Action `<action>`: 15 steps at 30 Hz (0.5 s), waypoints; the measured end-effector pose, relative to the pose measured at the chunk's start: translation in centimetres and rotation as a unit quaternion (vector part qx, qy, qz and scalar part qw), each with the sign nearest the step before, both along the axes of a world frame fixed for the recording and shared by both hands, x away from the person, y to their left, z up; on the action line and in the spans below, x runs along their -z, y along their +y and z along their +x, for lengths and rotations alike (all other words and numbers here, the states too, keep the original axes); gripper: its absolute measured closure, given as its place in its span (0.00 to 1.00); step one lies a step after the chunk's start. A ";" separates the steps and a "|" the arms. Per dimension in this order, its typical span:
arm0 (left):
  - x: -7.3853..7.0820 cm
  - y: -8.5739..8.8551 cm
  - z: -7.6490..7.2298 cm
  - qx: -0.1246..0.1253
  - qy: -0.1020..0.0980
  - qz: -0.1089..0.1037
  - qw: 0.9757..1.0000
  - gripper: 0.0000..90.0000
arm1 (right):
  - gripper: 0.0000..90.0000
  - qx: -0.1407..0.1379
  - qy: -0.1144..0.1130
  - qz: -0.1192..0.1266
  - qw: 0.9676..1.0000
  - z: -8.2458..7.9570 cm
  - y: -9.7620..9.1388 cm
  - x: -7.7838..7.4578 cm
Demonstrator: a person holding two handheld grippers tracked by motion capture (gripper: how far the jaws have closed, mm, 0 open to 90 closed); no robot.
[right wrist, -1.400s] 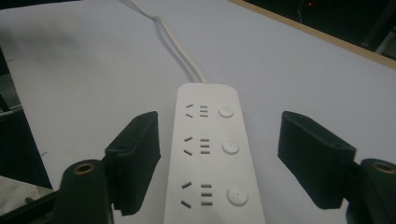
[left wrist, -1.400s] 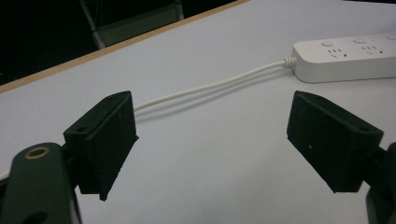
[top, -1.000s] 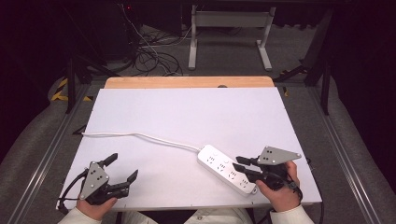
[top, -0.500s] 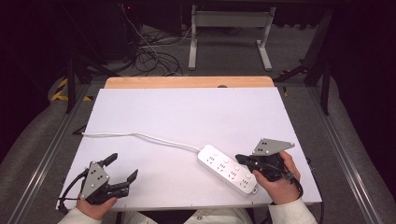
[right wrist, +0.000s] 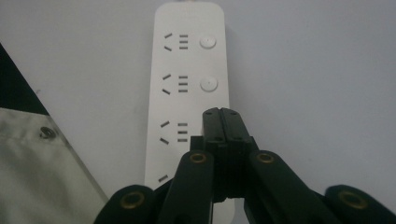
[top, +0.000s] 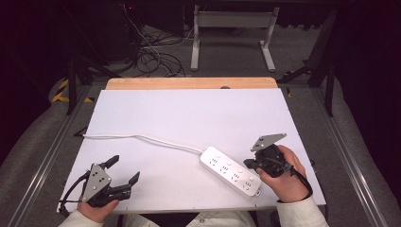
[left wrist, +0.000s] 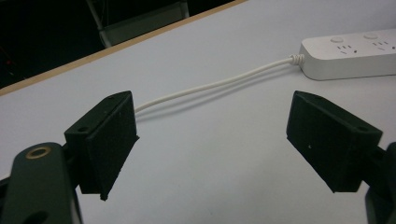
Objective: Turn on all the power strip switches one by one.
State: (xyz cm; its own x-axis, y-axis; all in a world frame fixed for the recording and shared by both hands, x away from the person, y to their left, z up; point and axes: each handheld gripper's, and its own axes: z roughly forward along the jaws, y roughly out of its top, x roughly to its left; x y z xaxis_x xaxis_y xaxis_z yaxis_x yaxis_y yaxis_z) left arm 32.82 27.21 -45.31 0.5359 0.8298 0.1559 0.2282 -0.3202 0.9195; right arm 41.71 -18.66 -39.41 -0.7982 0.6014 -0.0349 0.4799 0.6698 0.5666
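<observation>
A: What's the biggest thing in front of the grippers?

B: The white table (top: pixel 189 113). It runs out ahead of both grippers, with a bare wooden edge (top: pixel 189 83) at its far end.

A: And on it?

B: A white power strip (top: pixel 230 171). It lies flat, slanted across the near right part of the table, just beside the right gripper (top: pixel 249 164) on that gripper's left. In the right gripper view the power strip (right wrist: pixel 189 70) stretches straight ahead under the jaw tips, its sockets and two round buttons facing up.

A: How do that gripper's jaws stand?

B: Pressed together, pad against pad, with nothing between them. They have just been closing. The tips sit over the strip's near half; I cannot tell whether they touch it.

A: The left gripper?

B: The left gripper (top: pixel 124 172) sits at the near left corner of the table, well apart from the strip, jaws spread wide and empty.

A: Anything smaller?

B: The strip's white cable (top: pixel 142 138). It leaves the strip's far end and trails left across the table, ahead of the left gripper. In the left gripper view the cable (left wrist: pixel 219 84) shows between the two spread jaws, farther off on the table.
</observation>
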 end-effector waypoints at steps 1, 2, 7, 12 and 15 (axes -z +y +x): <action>0.0 0.0 0.0 0.000 0.000 0.000 1.000 0.18 | 1.00 0.000 0.000 0.000 1.000 0.0 0.0 0.0; 0.0 0.0 0.0 0.000 0.000 0.000 1.000 0.18 | 1.00 -0.002 0.005 -0.008 1.000 0.0 0.0 0.0; 0.0 0.0 0.1 0.001 0.002 0.006 1.000 0.18 | 1.00 0.003 0.035 -0.043 0.998 0.0 0.3 0.4; 0.0 0.0 0.0 0.001 0.002 0.006 1.000 0.18 | 1.00 0.007 0.057 -0.060 0.997 0.3 0.3 0.8; 0.1 -0.1 0.0 0.002 0.005 0.003 1.000 0.18 | 1.00 0.010 0.070 -0.071 0.995 0.6 0.4 1.3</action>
State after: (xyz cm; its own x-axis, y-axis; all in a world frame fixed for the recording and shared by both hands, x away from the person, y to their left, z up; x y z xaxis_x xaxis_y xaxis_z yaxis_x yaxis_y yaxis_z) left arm 32.87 27.16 -45.36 0.5409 0.8266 0.1553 0.2363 -0.3265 0.9152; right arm 42.26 -18.23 -40.75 -0.7889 0.6144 -0.0091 0.5621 0.7276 0.3933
